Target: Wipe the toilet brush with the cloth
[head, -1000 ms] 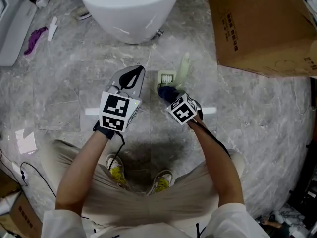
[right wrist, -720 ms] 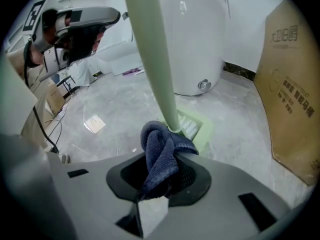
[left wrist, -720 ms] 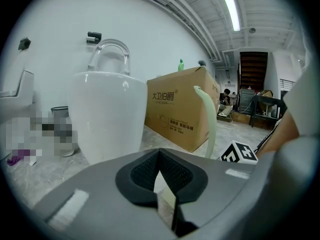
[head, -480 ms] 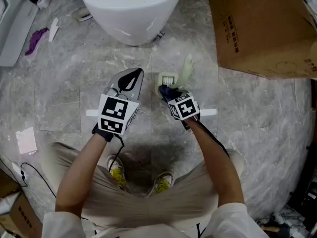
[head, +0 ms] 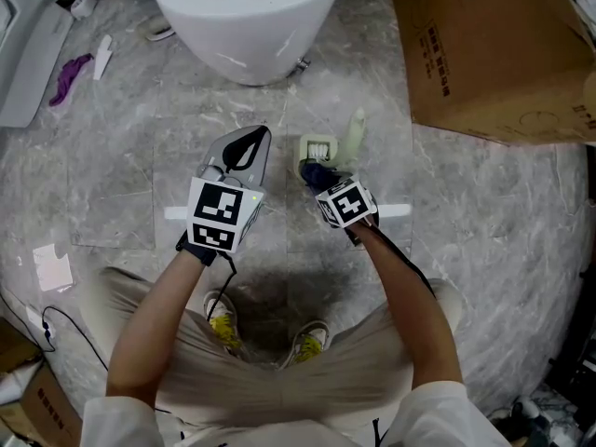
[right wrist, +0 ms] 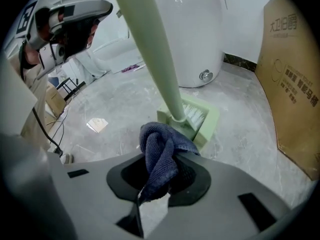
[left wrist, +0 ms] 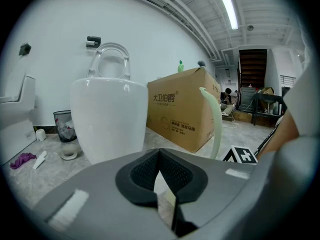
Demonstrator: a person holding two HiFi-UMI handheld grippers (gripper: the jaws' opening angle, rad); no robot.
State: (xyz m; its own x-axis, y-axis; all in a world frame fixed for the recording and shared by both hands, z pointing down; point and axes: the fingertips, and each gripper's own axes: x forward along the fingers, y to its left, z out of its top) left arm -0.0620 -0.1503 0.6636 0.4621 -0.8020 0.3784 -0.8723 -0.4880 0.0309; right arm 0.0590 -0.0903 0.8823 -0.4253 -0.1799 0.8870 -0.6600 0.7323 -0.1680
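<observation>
A pale green toilet brush [head: 353,130] stands upright in its square holder [head: 317,145] on the marble floor, just in front of the toilet. My right gripper [head: 322,179] is shut on a dark blue cloth [head: 315,171], which is bunched against the foot of the brush handle [right wrist: 155,49] beside the white bristles [right wrist: 196,115]. The cloth [right wrist: 161,153] fills the right gripper [right wrist: 159,176]. My left gripper [head: 250,145] hovers to the left of the brush, shut with nothing in it [left wrist: 159,159]. The curved handle [left wrist: 216,124] shows at right in the left gripper view.
The white toilet bowl [head: 247,17] rises close behind the brush. A large cardboard box [head: 494,45] stands at the right. A purple rag [head: 65,73] and a white scrap [head: 51,266] lie at left. The person's shoes [head: 223,329] are below the grippers.
The right gripper with the cloth has turned a little at the brush base, and the handle top has shifted slightly right. The left gripper has barely moved.
</observation>
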